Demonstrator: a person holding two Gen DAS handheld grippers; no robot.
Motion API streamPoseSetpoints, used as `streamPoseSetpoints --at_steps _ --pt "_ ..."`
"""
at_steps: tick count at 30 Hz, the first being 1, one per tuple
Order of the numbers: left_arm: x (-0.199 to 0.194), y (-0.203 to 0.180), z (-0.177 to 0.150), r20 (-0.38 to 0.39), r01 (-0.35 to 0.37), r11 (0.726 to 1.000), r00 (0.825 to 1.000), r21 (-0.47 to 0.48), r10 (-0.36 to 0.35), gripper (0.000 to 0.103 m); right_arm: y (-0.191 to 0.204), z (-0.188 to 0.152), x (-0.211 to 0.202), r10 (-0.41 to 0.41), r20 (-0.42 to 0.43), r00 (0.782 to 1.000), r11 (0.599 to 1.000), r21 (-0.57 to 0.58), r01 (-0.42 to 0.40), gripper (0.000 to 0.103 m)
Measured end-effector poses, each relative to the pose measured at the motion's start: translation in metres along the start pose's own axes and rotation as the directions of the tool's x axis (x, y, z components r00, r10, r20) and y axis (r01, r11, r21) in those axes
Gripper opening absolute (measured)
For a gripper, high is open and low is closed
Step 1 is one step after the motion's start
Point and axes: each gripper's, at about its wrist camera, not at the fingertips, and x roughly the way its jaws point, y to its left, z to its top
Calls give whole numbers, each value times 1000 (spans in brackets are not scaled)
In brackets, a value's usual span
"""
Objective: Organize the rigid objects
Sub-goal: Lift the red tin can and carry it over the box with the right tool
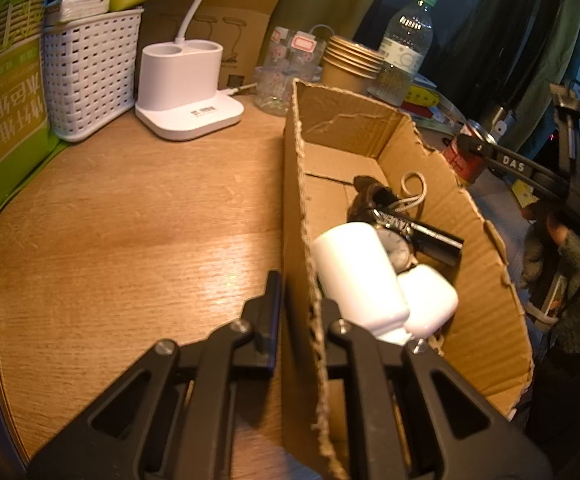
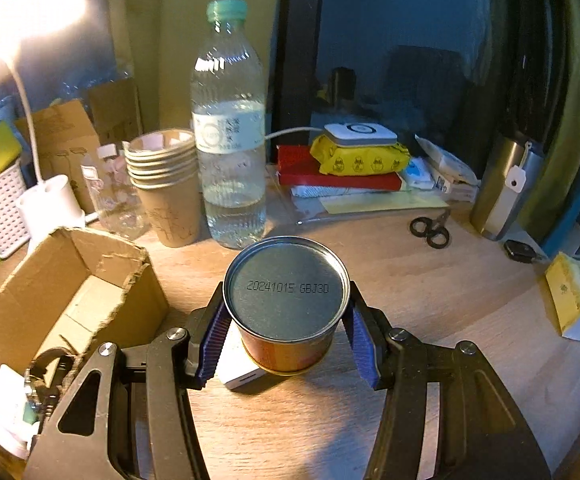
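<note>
One can (image 2: 285,308) in the right gripper (image 2: 285,340); six stacked cups (image 2: 165,184) (brown).

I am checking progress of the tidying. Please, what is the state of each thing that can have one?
Cardboard box: open, partly filled.
Tin can: held upright.
Right hand-held gripper: shut on the tin can.
Left hand-held gripper: clamping the box wall.
Water bottle: capped, upright.
Paper cups: stacked.

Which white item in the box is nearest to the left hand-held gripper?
The white bottle, lying against the box wall beside that gripper; the white case lies farther right.
</note>
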Motion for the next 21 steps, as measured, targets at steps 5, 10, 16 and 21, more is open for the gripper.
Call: streamPoseSetpoints --at_steps 5,10,16,21 --pt "0 0 0 0 0 1000 1000 0 0 10 7 4 -16 21 30 999 1000 -7 -21 57" --pt "0 0 0 0 0 1000 1000 0 0 10 17 9 -33 63 59 996 998 -15 -63 57" --pt "0 0 0 0 0 1000 1000 0 0 10 35 14 -51 109 88 990 993 -45 -105 57" --pt "0 0 0 0 0 1000 1000 0 0 10 48 19 -59 149 104 983 987 -72 -142 57"
